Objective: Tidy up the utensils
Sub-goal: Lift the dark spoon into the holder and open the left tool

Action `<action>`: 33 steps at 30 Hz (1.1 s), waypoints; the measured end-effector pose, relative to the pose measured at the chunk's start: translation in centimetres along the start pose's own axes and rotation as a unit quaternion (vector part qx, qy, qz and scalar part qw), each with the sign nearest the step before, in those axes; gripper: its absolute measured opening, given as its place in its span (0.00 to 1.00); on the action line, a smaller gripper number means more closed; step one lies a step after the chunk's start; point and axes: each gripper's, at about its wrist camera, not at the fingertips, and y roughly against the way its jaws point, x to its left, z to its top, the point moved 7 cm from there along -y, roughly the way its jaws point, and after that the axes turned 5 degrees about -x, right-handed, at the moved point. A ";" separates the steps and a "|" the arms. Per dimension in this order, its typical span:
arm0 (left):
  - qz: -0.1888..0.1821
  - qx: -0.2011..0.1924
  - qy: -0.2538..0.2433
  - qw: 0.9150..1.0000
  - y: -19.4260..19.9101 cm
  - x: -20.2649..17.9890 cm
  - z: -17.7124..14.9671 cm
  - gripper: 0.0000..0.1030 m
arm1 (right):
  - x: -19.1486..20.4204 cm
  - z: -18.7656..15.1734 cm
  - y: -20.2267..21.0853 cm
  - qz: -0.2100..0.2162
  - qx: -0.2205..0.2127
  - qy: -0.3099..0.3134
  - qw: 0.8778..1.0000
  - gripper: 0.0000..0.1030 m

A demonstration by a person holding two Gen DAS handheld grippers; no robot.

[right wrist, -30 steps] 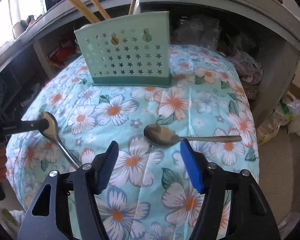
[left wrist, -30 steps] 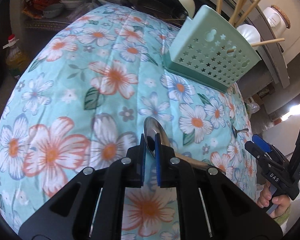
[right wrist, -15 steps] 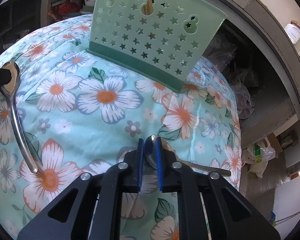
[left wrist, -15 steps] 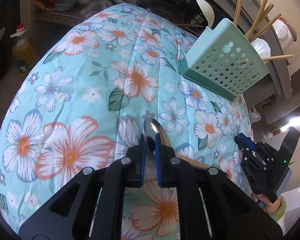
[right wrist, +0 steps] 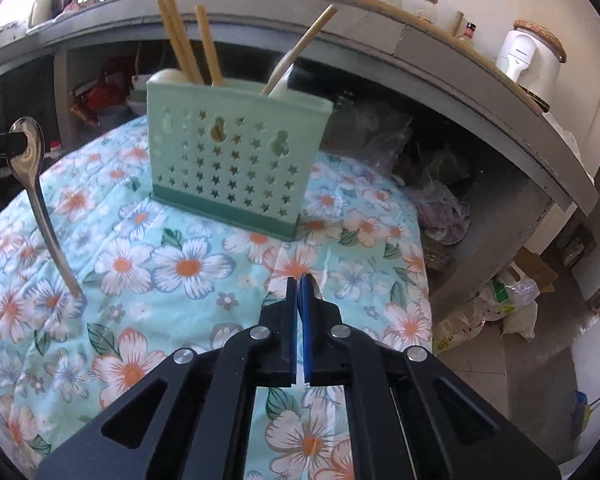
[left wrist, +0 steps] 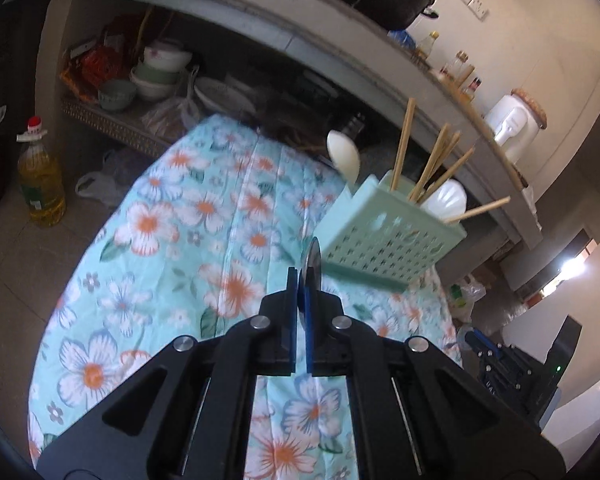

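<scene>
Left wrist view shows a metal spoon clamped by its bowl, edge-on, between the closed pads of the left gripper; a second ago it lay on the floral-clothed table, and it now hangs clear of the cloth, handle down, as the right wrist view shows. The right gripper, wide open over a second spoon a second ago, is now pinched shut on that spoon, of which only a sliver shows beside its right pad. Behind both stands the mint utensil holder, holding wooden chopsticks and white spoons.
</scene>
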 end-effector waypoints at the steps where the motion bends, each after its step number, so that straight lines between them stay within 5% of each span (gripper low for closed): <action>1: -0.004 -0.019 -0.003 1.000 0.5 -0.5 1.3 0.01 | -0.5 0.4 0.5 0.000 -0.007 -0.010 1.000 0.02; 6: -0.012 -0.134 -0.039 0.990 3.8 -4.1 8.7 0.01 | -1.8 1.2 2.0 0.014 -0.026 -0.048 0.998 0.02; 12: 0.030 -0.205 -0.095 0.974 3.6 -7.2 13.0 0.01 | -2.3 1.0 2.3 0.018 -0.028 -0.060 0.998 0.02; 25: 0.064 -0.156 -0.145 0.975 -5.0 -8.8 12.1 0.02 | -2.7 0.8 2.3 0.025 -0.027 -0.067 0.997 0.02; 33: 0.029 -0.077 -0.148 0.986 -9.4 -8.8 8.7 0.05 | -2.4 0.8 2.1 0.025 -0.025 -0.066 0.997 0.02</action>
